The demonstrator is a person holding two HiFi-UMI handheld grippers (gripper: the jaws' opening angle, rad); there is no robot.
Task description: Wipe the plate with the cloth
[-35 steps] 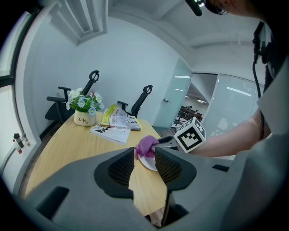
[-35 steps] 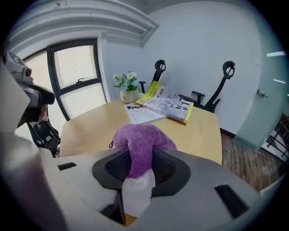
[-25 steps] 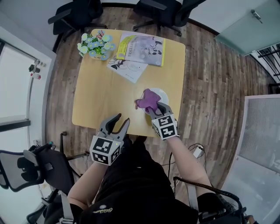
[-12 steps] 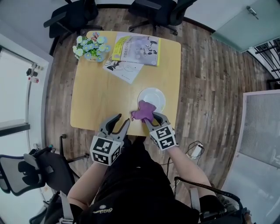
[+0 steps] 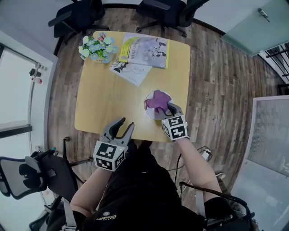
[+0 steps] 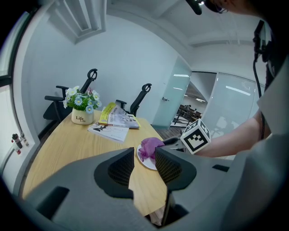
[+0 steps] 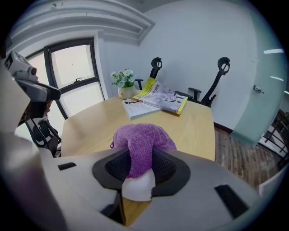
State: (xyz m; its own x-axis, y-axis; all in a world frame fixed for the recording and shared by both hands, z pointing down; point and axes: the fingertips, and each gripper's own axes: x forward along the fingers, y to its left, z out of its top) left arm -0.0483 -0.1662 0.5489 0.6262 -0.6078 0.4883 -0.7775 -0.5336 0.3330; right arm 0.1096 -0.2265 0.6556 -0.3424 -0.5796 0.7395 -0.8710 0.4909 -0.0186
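Observation:
A white plate (image 5: 151, 112) lies near the table's front right edge, also seen as the plate (image 6: 147, 161) and the plate (image 7: 137, 187). A purple cloth (image 5: 156, 100) lies bunched on it, with my right gripper (image 5: 167, 110) shut on the cloth (image 7: 141, 142); the cloth (image 6: 150, 147) hides most of the plate. My left gripper (image 5: 122, 127) hovers open over the table's front edge, left of the plate, with nothing between its jaws [left gripper (image 6: 143, 168)].
On the wooden table (image 5: 107, 97) stand a flower pot (image 5: 98, 47) at the far left, a book (image 5: 145, 51) and a paper sheet (image 5: 131, 70). Office chairs (image 5: 165, 12) stand beyond the table. Another chair (image 5: 36, 173) sits at my left.
My right gripper swept the cloth off toward the table's front edge, then back right onto the plate. The left gripper has stayed put.

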